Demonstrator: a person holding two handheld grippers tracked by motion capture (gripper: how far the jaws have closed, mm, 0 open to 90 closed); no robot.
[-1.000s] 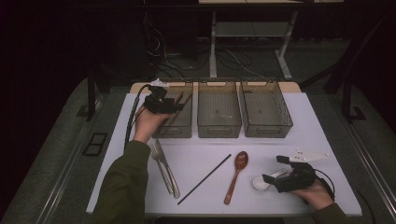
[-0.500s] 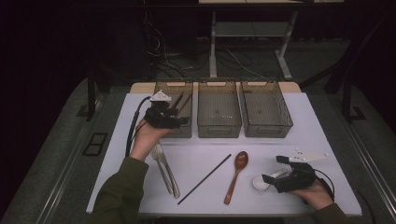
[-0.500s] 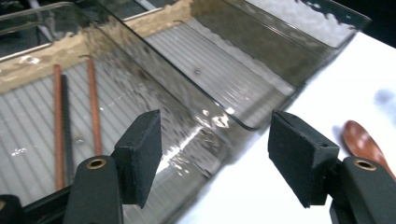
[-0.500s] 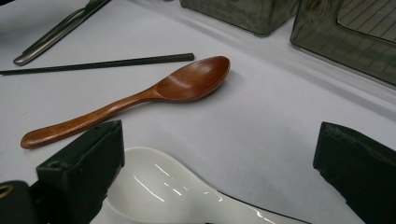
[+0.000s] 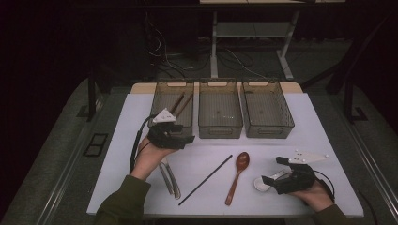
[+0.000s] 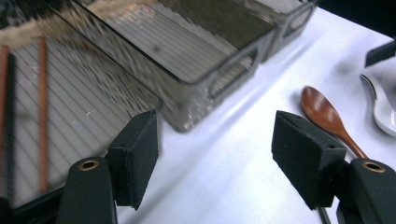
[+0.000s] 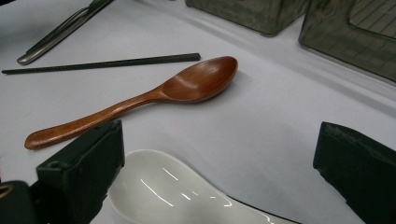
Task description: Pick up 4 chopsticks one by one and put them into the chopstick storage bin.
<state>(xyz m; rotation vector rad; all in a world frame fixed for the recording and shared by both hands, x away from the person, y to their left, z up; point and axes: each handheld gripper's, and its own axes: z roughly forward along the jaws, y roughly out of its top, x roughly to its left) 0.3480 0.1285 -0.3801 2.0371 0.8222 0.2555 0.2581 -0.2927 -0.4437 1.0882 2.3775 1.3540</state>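
Observation:
My left gripper point(image 5: 187, 139) hovers just in front of the left bin point(image 5: 165, 96), in which two brown chopsticks point(image 5: 180, 104) lie. Its jaws have just been opening and stand apart with nothing between them point(image 6: 219, 163). My right gripper point(image 5: 274, 170) rests at the near right of the table, open, with the bowl of a white ceramic spoon point(image 7: 177, 191) lying between its jaws, no pad pressing on it. A wooden spoon point(image 5: 237, 176) and a black chopstick point(image 5: 206, 179) lie on the white table between the two hands.
Three clear bins stand in a row at the back: left, middle point(image 5: 220, 129) and right point(image 5: 267, 131). Metal cutlery point(image 5: 170, 180) lies near the left forearm. The table's edge point(image 5: 225, 213) runs just below the hands.
My left hand has drawn back from over the left bin toward the near side and sunk a little, its jaws wider apart. The right hand has kept still.

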